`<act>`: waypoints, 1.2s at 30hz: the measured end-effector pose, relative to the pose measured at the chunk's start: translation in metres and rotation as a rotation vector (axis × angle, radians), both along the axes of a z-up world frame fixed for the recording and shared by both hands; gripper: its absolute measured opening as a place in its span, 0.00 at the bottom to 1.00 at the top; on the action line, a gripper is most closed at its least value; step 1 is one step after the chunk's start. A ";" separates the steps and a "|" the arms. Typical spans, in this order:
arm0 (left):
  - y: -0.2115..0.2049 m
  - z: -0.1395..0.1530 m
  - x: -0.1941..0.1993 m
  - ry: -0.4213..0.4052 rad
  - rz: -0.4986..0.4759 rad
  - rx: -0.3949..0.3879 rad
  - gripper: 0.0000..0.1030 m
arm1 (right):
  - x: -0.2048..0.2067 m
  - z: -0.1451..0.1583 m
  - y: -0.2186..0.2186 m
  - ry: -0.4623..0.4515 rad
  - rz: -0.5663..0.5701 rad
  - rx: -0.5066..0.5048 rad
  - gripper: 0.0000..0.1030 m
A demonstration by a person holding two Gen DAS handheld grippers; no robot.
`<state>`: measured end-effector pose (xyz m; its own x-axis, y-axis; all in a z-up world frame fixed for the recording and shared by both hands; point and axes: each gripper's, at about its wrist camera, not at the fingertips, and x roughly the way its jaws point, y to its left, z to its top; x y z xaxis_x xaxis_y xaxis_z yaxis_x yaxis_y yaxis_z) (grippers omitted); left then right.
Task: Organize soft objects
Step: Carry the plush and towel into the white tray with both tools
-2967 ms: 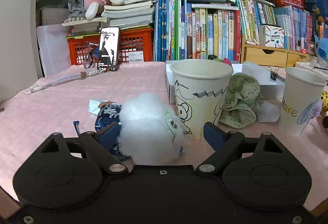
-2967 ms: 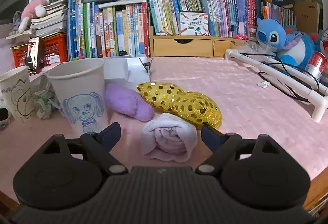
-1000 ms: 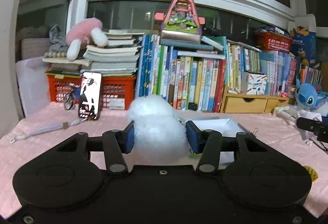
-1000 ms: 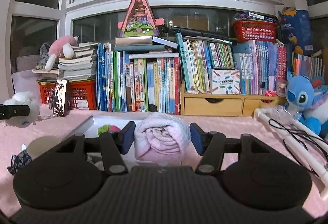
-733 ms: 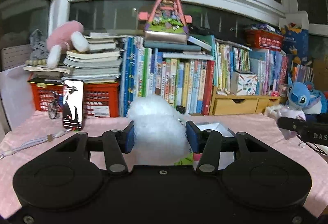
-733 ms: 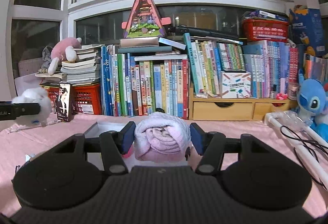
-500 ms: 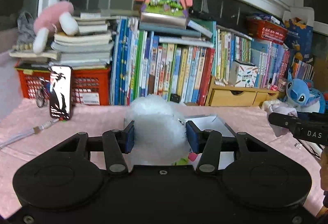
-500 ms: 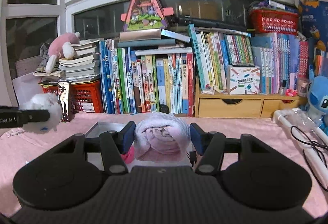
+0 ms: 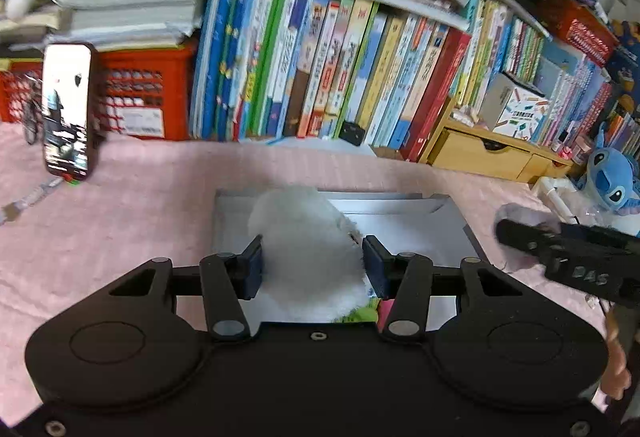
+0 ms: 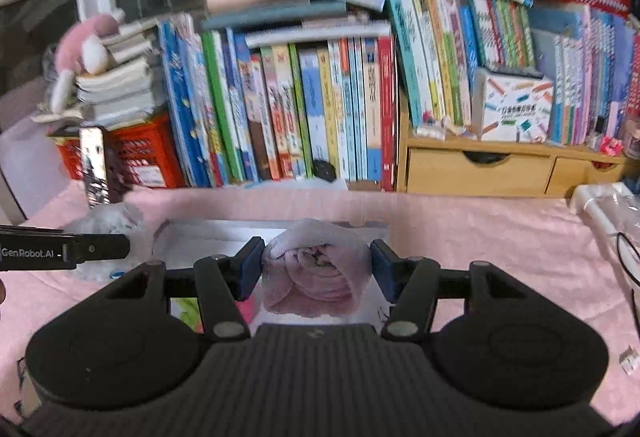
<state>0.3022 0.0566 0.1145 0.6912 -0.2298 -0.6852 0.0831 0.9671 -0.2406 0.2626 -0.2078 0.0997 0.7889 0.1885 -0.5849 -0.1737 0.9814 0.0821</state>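
A: Where does your left gripper [image 9: 312, 267] sit?

B: You hold it tilted downward over the shallow white cardboard box [image 9: 448, 225] on the pink tablecloth [image 9: 140, 205]. Its blue pads [image 9: 253, 267] press in on both sides of the fluffy white plush ball [image 9: 308, 257], which hangs over the box's open inside.

A: And your right gripper [image 10: 316, 269]?

B: You have it angled down as well, just beside the left one. Its fingers clamp the rolled pale pink towel [image 10: 316, 273], squeezed at medium width, above the same box's near right part. In the left view, that gripper's black finger [image 9: 532, 241] reaches in from the right.

A: Anything already in the box?

B: You can see a green and a pink scrap [image 9: 360, 313] below the left fingers; what they are, I cannot tell.

A: Behind?

B: A row of upright children's books [image 10: 320, 117] and a wooden drawer unit [image 10: 480, 169].
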 end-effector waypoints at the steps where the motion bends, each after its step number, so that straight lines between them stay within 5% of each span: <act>1: -0.001 -0.003 0.008 0.017 -0.008 -0.004 0.47 | 0.008 -0.004 0.002 0.020 -0.003 -0.002 0.59; 19: -0.024 -0.058 0.083 0.192 -0.076 -0.081 0.47 | 0.093 -0.071 0.008 0.291 -0.018 -0.008 0.60; 36: -0.028 -0.074 0.092 0.241 -0.077 -0.102 0.48 | 0.099 -0.082 0.013 0.337 0.005 -0.026 0.62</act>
